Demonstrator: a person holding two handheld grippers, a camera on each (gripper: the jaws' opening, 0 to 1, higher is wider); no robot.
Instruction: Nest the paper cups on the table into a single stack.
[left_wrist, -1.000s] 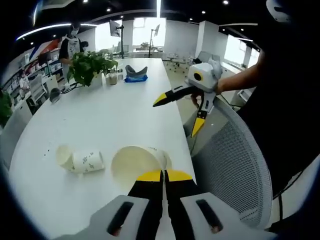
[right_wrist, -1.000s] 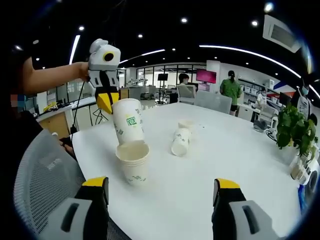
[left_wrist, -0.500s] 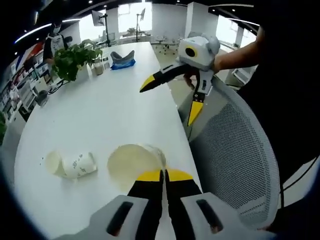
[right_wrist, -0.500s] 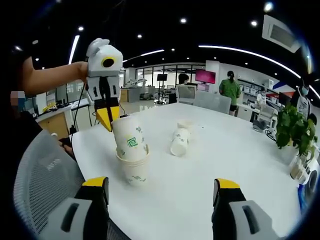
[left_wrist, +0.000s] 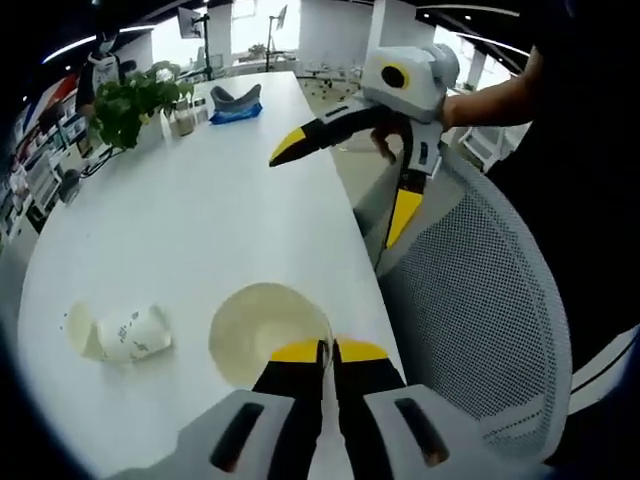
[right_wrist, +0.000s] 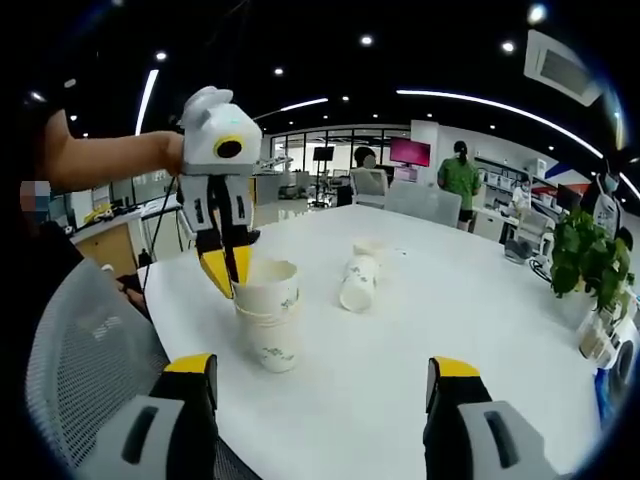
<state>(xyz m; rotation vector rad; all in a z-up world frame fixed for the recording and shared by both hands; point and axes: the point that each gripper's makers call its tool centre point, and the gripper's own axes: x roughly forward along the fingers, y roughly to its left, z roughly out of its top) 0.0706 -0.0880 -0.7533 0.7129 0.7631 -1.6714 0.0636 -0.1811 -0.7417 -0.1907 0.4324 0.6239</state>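
Left gripper (right_wrist: 232, 275) fingers were clamped on the rim of the top paper cup (right_wrist: 265, 290), seated in the nested stack (right_wrist: 268, 335) upright on the smooth white table (right_wrist: 420, 330). Right gripper (right_wrist: 318, 385) hung with fingers spread wide, grasping nothing. A third cup (right_wrist: 357, 282) lay tipped at the stack's 2 o'clock.

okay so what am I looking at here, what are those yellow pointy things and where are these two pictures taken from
The yellow-tipped things are two-jaw grippers, hand tools a person holds, each carrying its own camera. The left gripper view looks down along its closed jaws into a paper cup it grips by the rim; the right gripper shows there with jaws spread. The right gripper view shows the left gripper pushing that cup into another, making a stack on the white table. Further back, one cup lies on its side, another just behind it.
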